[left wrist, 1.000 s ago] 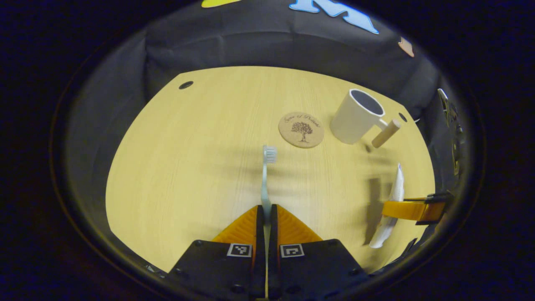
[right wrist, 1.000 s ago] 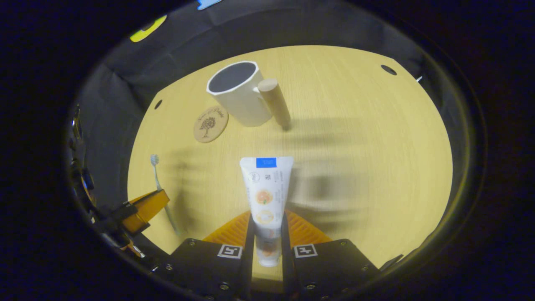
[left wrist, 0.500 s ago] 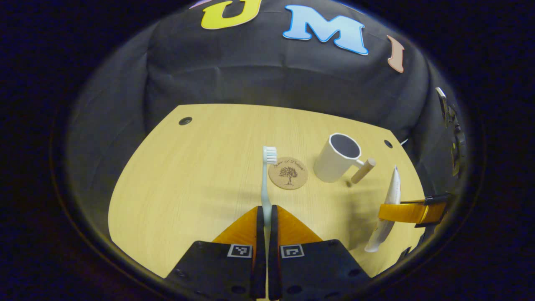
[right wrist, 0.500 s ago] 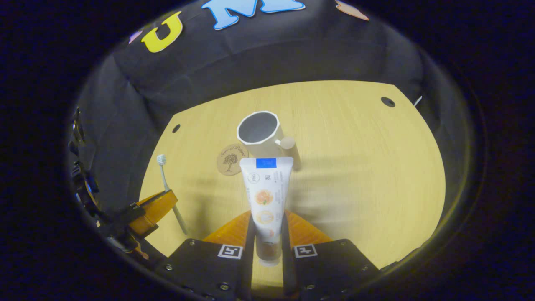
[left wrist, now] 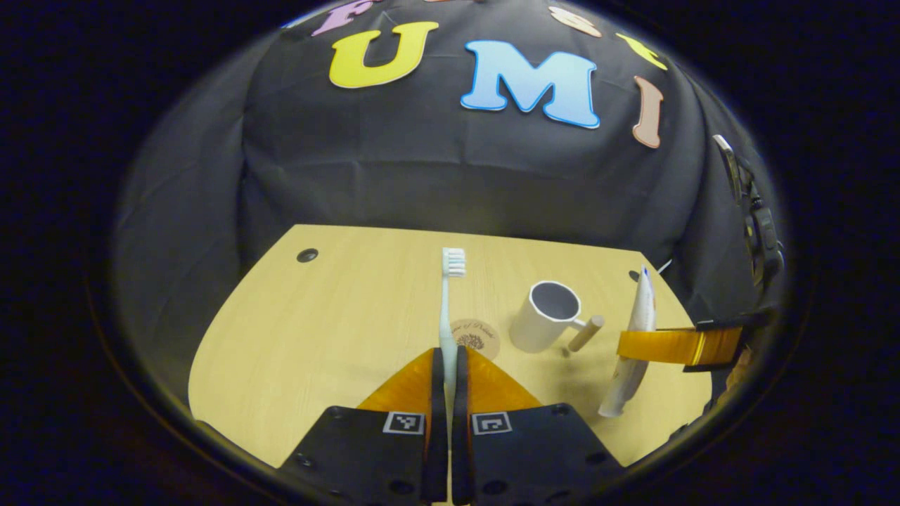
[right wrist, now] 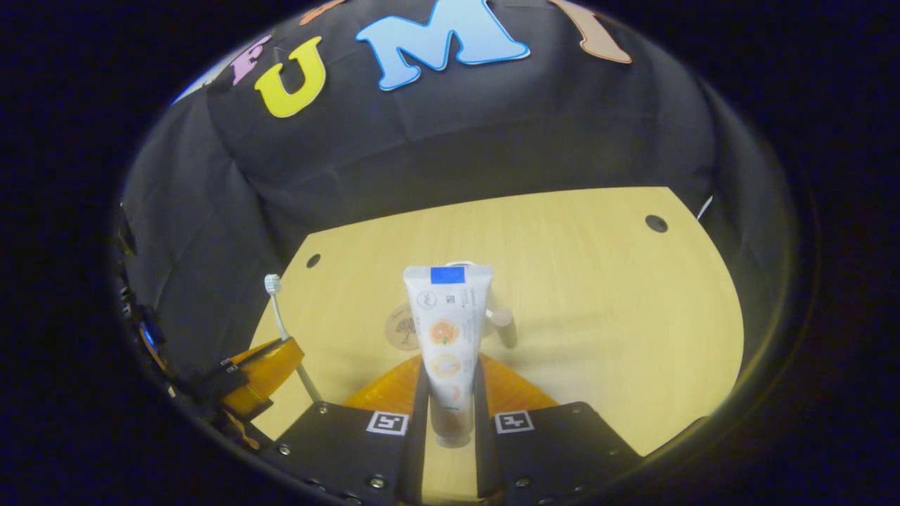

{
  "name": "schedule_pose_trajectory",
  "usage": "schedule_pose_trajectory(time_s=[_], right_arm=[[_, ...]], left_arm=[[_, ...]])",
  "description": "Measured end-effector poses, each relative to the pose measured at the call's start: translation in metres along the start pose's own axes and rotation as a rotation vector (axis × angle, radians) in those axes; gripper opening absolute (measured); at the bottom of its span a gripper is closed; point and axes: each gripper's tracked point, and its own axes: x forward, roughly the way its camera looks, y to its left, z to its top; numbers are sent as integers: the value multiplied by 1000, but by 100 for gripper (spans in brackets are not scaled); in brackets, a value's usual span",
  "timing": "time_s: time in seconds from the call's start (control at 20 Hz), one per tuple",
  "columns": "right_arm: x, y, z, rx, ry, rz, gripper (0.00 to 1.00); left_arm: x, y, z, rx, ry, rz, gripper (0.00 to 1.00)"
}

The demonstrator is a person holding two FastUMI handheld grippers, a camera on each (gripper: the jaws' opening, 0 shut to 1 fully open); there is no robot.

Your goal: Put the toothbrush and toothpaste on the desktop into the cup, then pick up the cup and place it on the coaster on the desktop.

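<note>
In the left gripper view, the left gripper [left wrist: 447, 351] has its fingers pressed together on the handle of the toothbrush [left wrist: 447, 309], whose long axis runs straight ahead of the fingers, bristle head farthest away and above the desktop [left wrist: 316, 330]. Just right of the handle lies the coaster [left wrist: 478, 336] on the desktop, partly hidden by a finger. Right of it stands the cup [left wrist: 545, 325], upright, mouth open, its wooden handle pointing right. Farther right, the right gripper [left wrist: 668, 346] holds the toothpaste [left wrist: 631, 344] steeply, cap end down.

In the right gripper view, the left gripper [right wrist: 264, 369] sits at far left with the toothbrush [right wrist: 285, 327] rising from it. At centre, the right gripper [right wrist: 450, 379] clamps the toothpaste [right wrist: 448, 330] near its cap, crimped end pointing away, hiding most of the cup [right wrist: 500, 325].
</note>
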Motion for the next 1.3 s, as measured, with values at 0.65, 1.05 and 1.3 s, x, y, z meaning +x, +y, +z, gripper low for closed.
schedule_pose_trajectory(time_s=[0.65, 1.05, 1.3], right_arm=[[51, -17, 91, 96, -191, -58, 29], [90, -19, 120, 218, -274, -68, 29], [113, -20, 113, 184, -259, -66, 30]], left_arm=[[-9, -7, 49, 7, -100, -51, 10], [-16, -6, 65, 22, -119, -38, 9], [-21, -6, 64, 20, -111, -38, 10]])
